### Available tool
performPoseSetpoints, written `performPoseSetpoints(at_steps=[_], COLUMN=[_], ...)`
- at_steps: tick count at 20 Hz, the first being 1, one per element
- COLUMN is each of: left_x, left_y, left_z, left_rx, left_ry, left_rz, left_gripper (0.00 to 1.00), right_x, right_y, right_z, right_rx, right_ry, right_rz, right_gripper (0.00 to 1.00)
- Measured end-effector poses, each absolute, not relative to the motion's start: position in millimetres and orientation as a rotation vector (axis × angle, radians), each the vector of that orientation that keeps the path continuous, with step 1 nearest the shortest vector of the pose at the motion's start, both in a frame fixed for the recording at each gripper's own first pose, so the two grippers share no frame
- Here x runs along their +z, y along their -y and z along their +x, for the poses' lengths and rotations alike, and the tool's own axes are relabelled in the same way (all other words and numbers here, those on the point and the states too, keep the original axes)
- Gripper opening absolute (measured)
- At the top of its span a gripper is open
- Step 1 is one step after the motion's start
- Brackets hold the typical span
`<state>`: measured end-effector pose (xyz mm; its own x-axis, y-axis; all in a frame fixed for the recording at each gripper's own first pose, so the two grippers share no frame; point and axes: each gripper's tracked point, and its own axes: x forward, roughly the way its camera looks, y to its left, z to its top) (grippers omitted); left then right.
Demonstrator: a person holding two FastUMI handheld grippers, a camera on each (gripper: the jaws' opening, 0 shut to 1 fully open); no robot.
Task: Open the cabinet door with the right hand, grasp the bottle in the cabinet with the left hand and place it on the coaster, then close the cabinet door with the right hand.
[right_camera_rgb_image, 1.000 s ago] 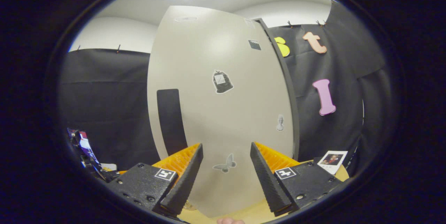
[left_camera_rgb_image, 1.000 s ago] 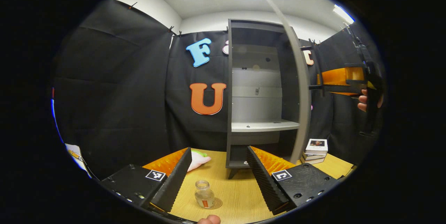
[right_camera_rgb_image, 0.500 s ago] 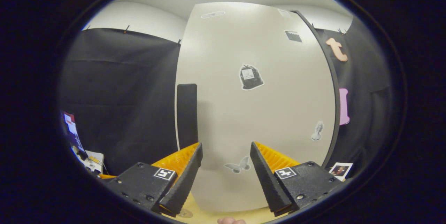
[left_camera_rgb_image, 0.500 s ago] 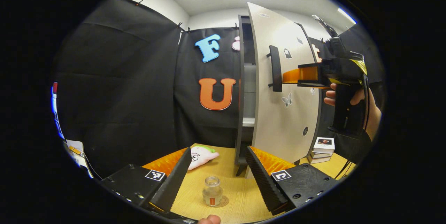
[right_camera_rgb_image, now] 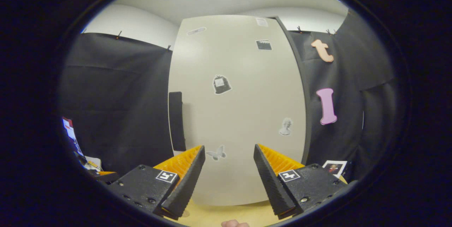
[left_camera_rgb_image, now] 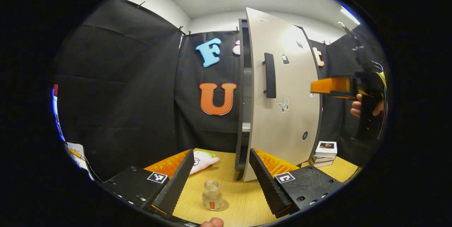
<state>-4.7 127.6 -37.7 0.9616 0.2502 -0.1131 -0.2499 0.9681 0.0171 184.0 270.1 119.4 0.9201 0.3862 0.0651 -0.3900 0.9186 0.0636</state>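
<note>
The left gripper hangs wide open above the small clear glass bottle, which stands on the round coaster on the pale wooden table. Beyond, the beige cabinet door stands slightly ajar. The right gripper, fingers spread, faces that door, apart from it.

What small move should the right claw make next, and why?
Probably push the cabinet door fully shut with the open right claw: the bottle already stands on the coaster, yet the door is ajar, a gap showing at its handle side.
</note>
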Motion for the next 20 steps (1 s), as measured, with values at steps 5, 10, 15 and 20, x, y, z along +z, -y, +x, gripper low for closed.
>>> performPoseSetpoints(at_steps=[5,10,15,20], left_x=[-21,-13,-8,-6], left_y=[-90,-51,-29,-29], left_z=[3,11,13,10], left_rx=[0.171,0.090,0.030,0.049], left_ry=[-0.072,-0.054,-0.051,-0.047], left_rz=[0.000,-0.014,-0.031,-0.037], left_gripper=[0.95,0.95,0.95,0.95], right_x=[99,71,27,19], right_y=[-187,-111,-52,-23], right_z=[148,113,87,76], right_rx=[0.245,0.096,-0.052,-0.110], right_ry=[0.079,0.067,0.004,0.000], right_rz=[0.032,0.025,0.047,0.074], right_gripper=[0.89,0.90,0.90,0.90])
